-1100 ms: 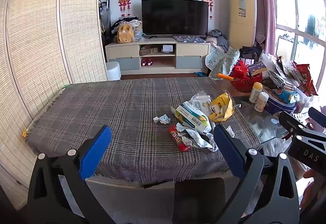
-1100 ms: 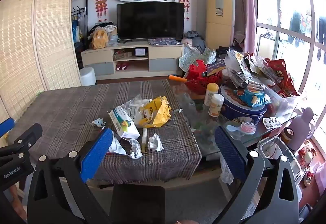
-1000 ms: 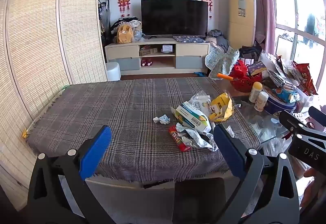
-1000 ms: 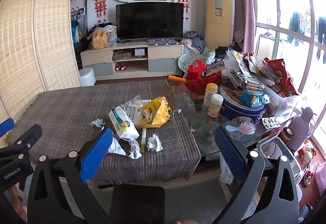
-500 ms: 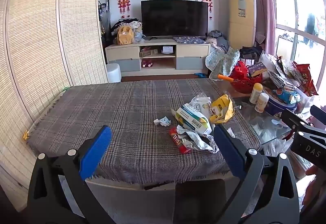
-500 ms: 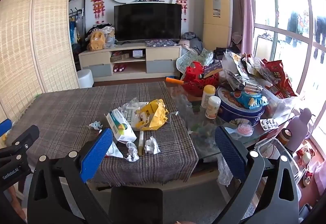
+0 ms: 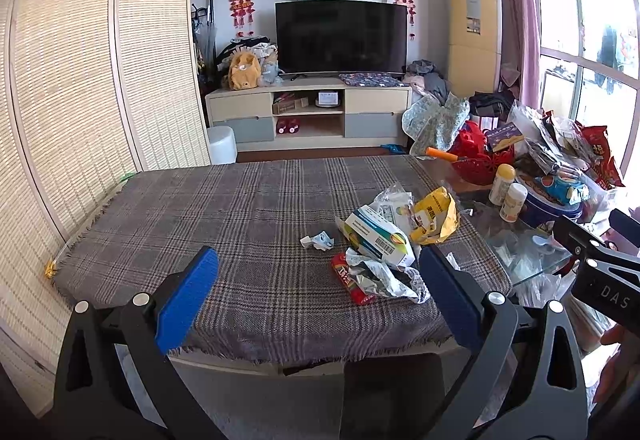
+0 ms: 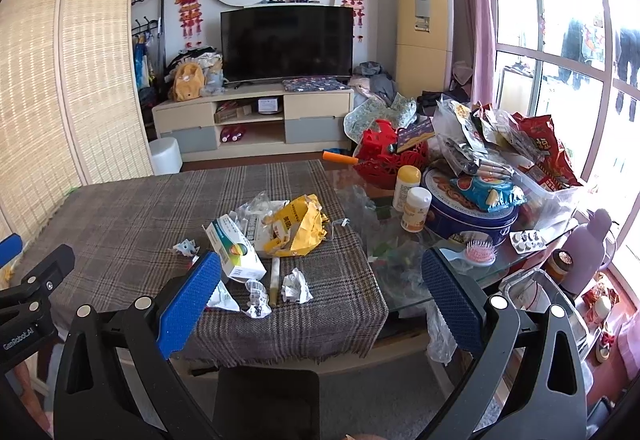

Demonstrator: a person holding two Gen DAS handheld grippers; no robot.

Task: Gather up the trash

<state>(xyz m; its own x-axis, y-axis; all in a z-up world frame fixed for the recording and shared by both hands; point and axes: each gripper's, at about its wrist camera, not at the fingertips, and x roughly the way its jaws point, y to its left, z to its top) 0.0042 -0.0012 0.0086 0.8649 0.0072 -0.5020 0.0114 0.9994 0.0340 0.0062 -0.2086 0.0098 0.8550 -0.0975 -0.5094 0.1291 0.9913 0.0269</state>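
A heap of trash lies on the plaid tablecloth point(image 7: 248, 224) near its right end: a white and green carton point(image 7: 378, 238), a torn yellow bag point(image 7: 436, 214), a red wrapper point(image 7: 350, 280), crinkled foil point(image 7: 384, 278) and a small paper scrap point(image 7: 318, 240). In the right wrist view the carton point(image 8: 236, 250), yellow bag point(image 8: 300, 226), a crumpled paper ball point(image 8: 296, 286) and a stick point(image 8: 275, 280) show. My left gripper point(image 7: 320, 298) is open and empty, short of the table's near edge. My right gripper point(image 8: 320, 298) is open and empty, above the table's near right corner.
To the right, a glass table point(image 8: 404, 252) carries two pill bottles point(image 8: 416, 210), a blue tin point(image 8: 472, 216), snack bags point(image 8: 536, 148), a red basket point(image 8: 380, 160) and a pink brush point(image 8: 480, 252). A bamboo screen point(image 7: 80, 100) stands left; a TV cabinet point(image 7: 312, 108) is behind.
Both grippers have drawn back and risen a little, so the table and trash look slightly smaller. Jaws stay open; nothing on the table has moved.
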